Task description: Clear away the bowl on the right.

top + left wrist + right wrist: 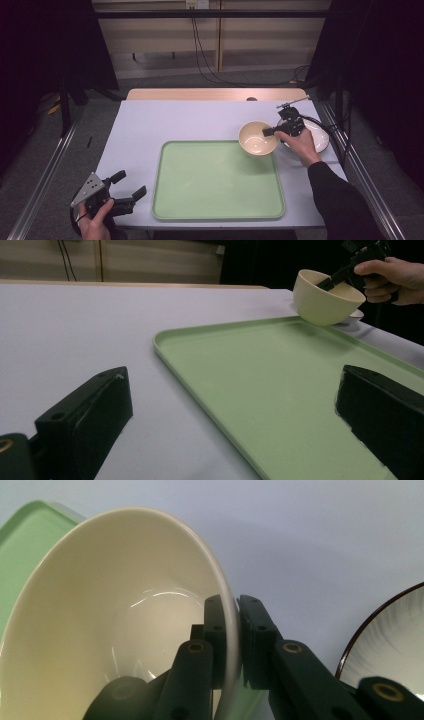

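Note:
A cream bowl hangs over the far right corner of the green tray, and the left gripper view shows the bowl lifted clear of the tray. My right gripper is shut on its rim; one jaw is inside the bowl and one outside, with the right gripper pinching the wall. My left gripper rests at the table's near left corner, jaws open and nothing between them. The left gripper points across the tray.
A white plate with a dark rim lies on the table right of the bowl, under the right hand; its edge shows beside the jaws. The pale table extends behind and left of the tray. A cable trails off the right edge.

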{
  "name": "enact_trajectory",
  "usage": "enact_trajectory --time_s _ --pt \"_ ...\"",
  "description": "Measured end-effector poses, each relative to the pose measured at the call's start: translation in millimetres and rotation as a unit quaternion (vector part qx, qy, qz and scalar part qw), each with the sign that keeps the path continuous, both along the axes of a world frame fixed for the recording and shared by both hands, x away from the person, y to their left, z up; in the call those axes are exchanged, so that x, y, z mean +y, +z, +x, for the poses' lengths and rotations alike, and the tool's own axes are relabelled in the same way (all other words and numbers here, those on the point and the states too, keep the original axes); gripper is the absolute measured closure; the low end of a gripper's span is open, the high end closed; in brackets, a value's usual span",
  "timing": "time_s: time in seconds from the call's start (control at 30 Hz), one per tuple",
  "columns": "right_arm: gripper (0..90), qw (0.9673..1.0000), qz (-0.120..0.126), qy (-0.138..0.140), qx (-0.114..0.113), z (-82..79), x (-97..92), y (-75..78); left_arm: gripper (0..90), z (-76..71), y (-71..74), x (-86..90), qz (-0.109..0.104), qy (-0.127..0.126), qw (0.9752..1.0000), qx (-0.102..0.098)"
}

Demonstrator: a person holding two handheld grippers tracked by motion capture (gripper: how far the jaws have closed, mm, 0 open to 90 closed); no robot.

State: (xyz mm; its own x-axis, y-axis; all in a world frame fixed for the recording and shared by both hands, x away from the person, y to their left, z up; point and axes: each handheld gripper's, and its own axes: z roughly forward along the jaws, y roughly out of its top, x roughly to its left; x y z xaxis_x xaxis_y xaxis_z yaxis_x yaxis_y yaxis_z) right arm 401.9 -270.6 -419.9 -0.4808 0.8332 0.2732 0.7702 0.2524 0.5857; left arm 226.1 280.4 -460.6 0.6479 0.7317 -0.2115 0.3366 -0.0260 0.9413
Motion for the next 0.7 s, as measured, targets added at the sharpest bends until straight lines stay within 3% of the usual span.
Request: enact_trajectory --time_s 0.7 --pt "83.3 0.9993 -0.013 0.006 0.035 3.9 8.2 -19.2 1.7 0.0 0.0 -0.1 0.001 0.004 1.0 -0.001"
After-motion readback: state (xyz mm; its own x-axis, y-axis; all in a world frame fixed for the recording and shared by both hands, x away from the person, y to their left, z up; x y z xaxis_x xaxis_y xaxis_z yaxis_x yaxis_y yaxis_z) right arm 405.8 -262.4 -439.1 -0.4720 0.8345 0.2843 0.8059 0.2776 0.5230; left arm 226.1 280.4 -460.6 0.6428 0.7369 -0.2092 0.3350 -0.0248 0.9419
